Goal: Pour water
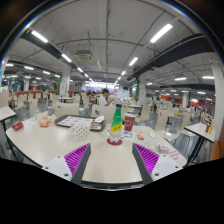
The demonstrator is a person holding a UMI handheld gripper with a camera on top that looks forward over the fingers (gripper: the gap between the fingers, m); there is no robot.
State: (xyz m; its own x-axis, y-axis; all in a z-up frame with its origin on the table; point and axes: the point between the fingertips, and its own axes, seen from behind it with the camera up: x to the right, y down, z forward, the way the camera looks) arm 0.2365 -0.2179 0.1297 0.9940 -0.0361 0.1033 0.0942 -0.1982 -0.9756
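Note:
A green bottle stands upright on a red coaster on the pale round table, beyond my fingers and a little right of their midline. My gripper is open, with its purple pads spread wide and only bare tabletop between them. Nothing is held. A small white cup with a dark pattern sits on the table to the left of the bottle.
Several small items lie at the table's left side and right side. A dark tray rests behind the cup. People sit at more tables in the large lit hall beyond.

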